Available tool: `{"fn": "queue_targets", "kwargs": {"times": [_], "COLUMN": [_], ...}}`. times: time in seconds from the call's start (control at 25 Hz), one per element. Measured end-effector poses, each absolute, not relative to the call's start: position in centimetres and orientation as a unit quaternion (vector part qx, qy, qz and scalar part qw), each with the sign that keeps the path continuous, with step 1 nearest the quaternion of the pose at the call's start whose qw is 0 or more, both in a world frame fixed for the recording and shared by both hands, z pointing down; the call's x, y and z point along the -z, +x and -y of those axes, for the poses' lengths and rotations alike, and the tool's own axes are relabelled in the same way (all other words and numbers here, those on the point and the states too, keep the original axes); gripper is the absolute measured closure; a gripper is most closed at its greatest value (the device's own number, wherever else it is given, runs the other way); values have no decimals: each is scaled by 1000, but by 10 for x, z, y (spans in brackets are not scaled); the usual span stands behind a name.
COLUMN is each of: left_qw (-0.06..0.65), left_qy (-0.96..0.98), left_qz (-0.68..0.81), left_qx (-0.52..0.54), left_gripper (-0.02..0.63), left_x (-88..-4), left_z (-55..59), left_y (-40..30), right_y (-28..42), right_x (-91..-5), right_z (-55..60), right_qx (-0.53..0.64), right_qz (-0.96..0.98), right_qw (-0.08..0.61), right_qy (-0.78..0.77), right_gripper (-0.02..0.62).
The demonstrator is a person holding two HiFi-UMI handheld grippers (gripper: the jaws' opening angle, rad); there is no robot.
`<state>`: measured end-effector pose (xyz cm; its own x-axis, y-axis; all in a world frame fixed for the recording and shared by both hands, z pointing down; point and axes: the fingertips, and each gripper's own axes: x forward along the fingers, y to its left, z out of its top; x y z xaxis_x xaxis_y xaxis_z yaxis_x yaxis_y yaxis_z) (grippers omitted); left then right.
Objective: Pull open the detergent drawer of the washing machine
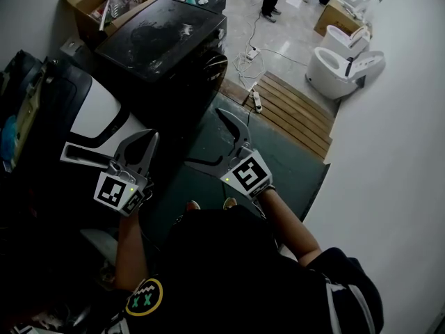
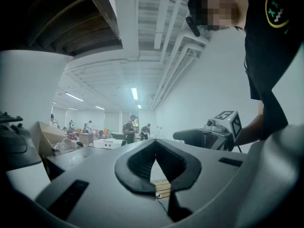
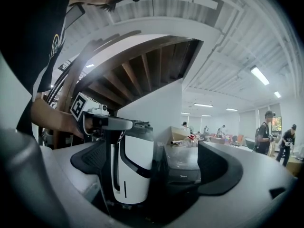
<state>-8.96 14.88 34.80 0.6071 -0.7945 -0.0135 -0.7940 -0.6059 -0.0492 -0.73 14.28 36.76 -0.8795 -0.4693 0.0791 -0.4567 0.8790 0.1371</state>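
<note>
The black washing machine (image 1: 163, 37) stands ahead of me at the upper left of the head view, and its dark front (image 3: 183, 163) shows between the right jaws. I cannot make out its detergent drawer. My right gripper (image 1: 204, 138) hangs level over the green floor, short of the machine. Its jaws stand wide open (image 3: 156, 158) with nothing between the pads. My left gripper (image 1: 147, 141) is held beside it, near a white and black appliance (image 1: 104, 110). Its pads meet at the tips (image 2: 154, 144), shut on nothing.
A cardboard box (image 1: 94, 5) with bottles stands behind the machine. A wooden slat platform (image 1: 295, 113) and a power strip (image 1: 256, 99) lie to its right. White toilets (image 1: 344, 61) stand by the wall. People stand far back in the hall (image 2: 129, 129).
</note>
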Motion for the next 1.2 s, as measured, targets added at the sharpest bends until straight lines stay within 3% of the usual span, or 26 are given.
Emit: {"fn": "queue_targets", "kwargs": {"times": [0.64,1.2], "left_qw": [10,18], "left_qy": [-886,-893], "left_qz": [-463,-449], "left_qx": [17,1], "left_gripper": [588,588], "left_x": [-363,-383], "left_z": [-136,1], "left_y": [-25,-100], "right_y": [54,-24], "right_x": [-391,-415], "right_z": [-123,13], "right_qx": [54,60], "right_qz": [972,969], "right_qw": [72,103], "right_qy": [218,216], "right_gripper": [-5,-5]}}
